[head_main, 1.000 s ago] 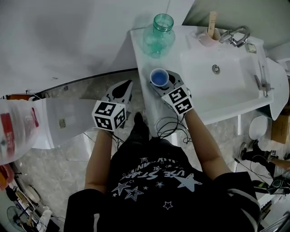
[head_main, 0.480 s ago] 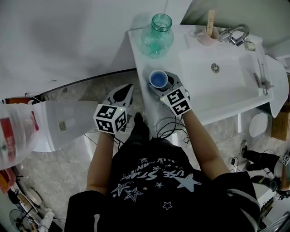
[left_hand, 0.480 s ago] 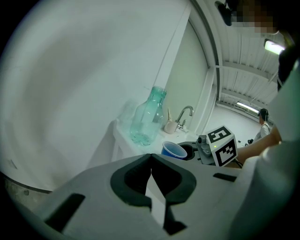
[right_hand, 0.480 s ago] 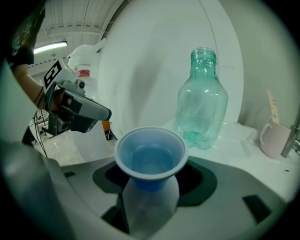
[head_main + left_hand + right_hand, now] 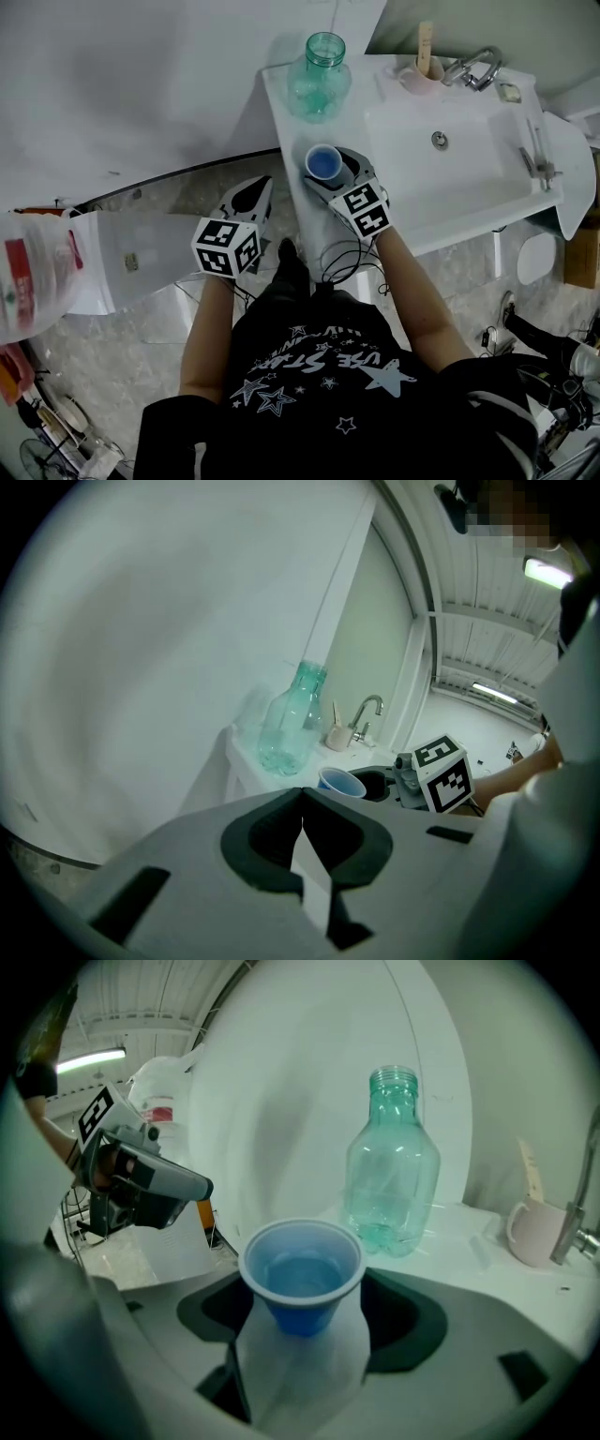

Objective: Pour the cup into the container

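A blue plastic cup (image 5: 323, 162) with liquid in it stands on the white counter (image 5: 281, 108), near its front left corner. My right gripper (image 5: 335, 174) has its jaws on either side of the cup (image 5: 302, 1269). They have just been opening, and a gap shows on each side. A clear green bottle (image 5: 319, 67), uncapped, stands upright behind the cup (image 5: 394, 1162). My left gripper (image 5: 253, 194) hangs off the counter's left edge over the floor, jaws together and empty (image 5: 302, 797). From there I see the bottle (image 5: 292, 719) and cup (image 5: 342, 783).
A white sink basin (image 5: 450, 159) with a faucet (image 5: 469, 67) fills the counter's right side. A pink mug (image 5: 417, 73) holding a wooden stick stands by the faucet. A wall rises to the left. A plastic bag (image 5: 33, 272) lies at the far left on the floor side.
The right gripper's jaws have spread a little wider round the cup, which stays put on the counter. Both hands have kept their places.
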Demonstrator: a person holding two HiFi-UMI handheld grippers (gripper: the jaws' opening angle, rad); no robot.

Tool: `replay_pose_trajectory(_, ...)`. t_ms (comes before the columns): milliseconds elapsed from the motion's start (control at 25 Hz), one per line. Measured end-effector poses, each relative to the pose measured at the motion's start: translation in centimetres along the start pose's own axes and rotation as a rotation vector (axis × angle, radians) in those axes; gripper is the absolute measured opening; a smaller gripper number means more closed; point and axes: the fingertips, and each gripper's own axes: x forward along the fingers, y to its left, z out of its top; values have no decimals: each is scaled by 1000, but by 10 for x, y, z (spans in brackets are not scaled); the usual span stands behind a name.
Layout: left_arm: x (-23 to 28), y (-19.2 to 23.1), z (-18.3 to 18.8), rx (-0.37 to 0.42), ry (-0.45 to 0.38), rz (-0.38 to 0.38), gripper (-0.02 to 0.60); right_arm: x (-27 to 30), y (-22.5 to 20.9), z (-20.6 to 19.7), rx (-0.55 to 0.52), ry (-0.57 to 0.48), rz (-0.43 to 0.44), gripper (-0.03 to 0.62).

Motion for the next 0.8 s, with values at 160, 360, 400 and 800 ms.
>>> replay_pose_trajectory(160, -7, -5, 5, 5, -22, 13, 12, -14, -1, -5, -13, 0, -19, 368)
replay_pose_trajectory(360, -17, -23, 11, 23, -50, 21, 12, -39, 1, -6, -2, -10, -28, 370)
replay_pose_trajectory(400, -20, -27, 11, 27, -54, 22, 12, -44, 2, -6, 2, -16, -30, 368)
replay_pose_trajectory(800, -49, -83, 3, 57, -103, 44, 12, -117, 13, -4, 6, -117, -69, 236)
